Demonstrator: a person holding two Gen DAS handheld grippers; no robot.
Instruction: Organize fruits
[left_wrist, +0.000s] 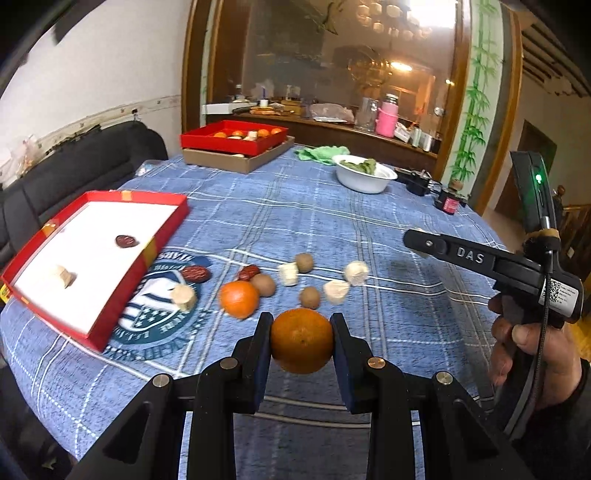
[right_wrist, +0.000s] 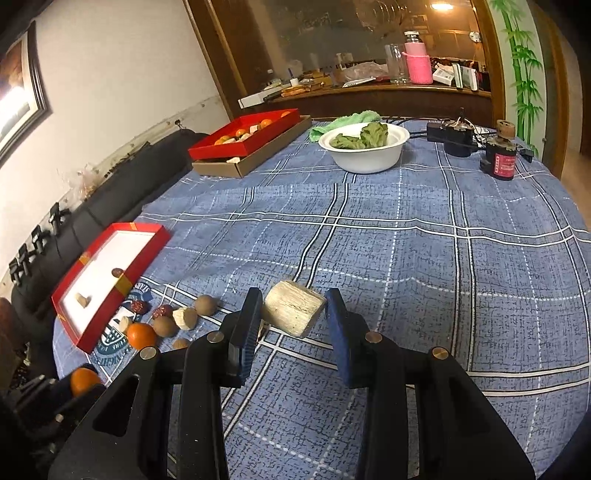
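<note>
My left gripper (left_wrist: 301, 341) is shut on an orange (left_wrist: 302, 341), held above the blue checked cloth. My right gripper (right_wrist: 293, 314) is shut on a pale cut fruit chunk (right_wrist: 293, 313), lifted over the table's middle. A red tray with a white floor (left_wrist: 92, 273) lies at the left and holds a red date (left_wrist: 126, 241) and a pale chunk (left_wrist: 63, 276). Loose on the cloth are another orange (left_wrist: 239, 298), brown round fruits (left_wrist: 309, 297), red dates (left_wrist: 195, 273) and pale chunks (left_wrist: 335, 291). The tray also shows in the right wrist view (right_wrist: 107, 288).
A second red tray with fruit (left_wrist: 232, 139) sits on a cardboard box (left_wrist: 236, 158) at the far side. A white bowl of greens (right_wrist: 364, 147), a green cloth (right_wrist: 347, 120), a dark jar (right_wrist: 500, 157) and black cables stand at the back. A black sofa (left_wrist: 74, 173) borders the left.
</note>
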